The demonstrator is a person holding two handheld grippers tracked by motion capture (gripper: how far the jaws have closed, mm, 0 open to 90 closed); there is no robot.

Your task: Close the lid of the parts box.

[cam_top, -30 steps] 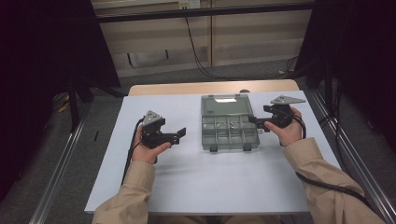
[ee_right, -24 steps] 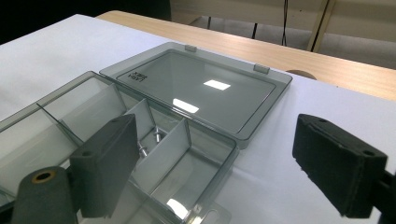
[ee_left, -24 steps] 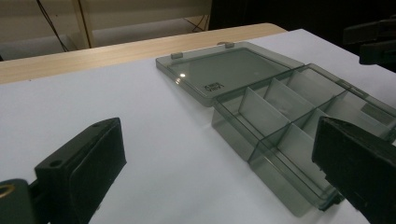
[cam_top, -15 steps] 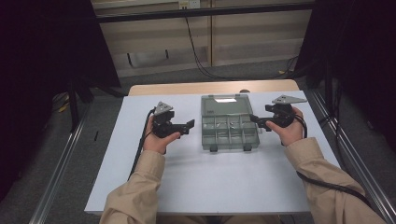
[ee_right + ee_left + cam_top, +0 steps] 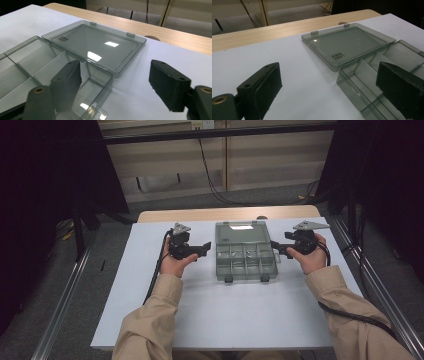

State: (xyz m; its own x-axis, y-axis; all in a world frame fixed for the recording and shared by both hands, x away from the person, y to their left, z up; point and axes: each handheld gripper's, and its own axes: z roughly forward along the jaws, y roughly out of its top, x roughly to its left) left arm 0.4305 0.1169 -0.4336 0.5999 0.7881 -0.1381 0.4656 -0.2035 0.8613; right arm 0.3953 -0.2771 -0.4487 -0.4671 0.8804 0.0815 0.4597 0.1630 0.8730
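We have both grippers flanking the open organizer box [image 5: 246,258] mid-table, left gripper [image 5: 206,247] jaws apart and empty, right gripper [image 5: 275,246] jaws just narrowing astride the box's near wall; next we probably grip that wall and deal with the lid [image 5: 98,46].

Your left gripper [image 5: 206,247] is held level in your left hand [image 5: 176,263], jaws wide apart and pointing right. Your right gripper [image 5: 276,246] is held level in your right hand [image 5: 308,258], pointing left; its jaws have just been closing and stand apart, pressing on nothing. Both forearms enter from below.
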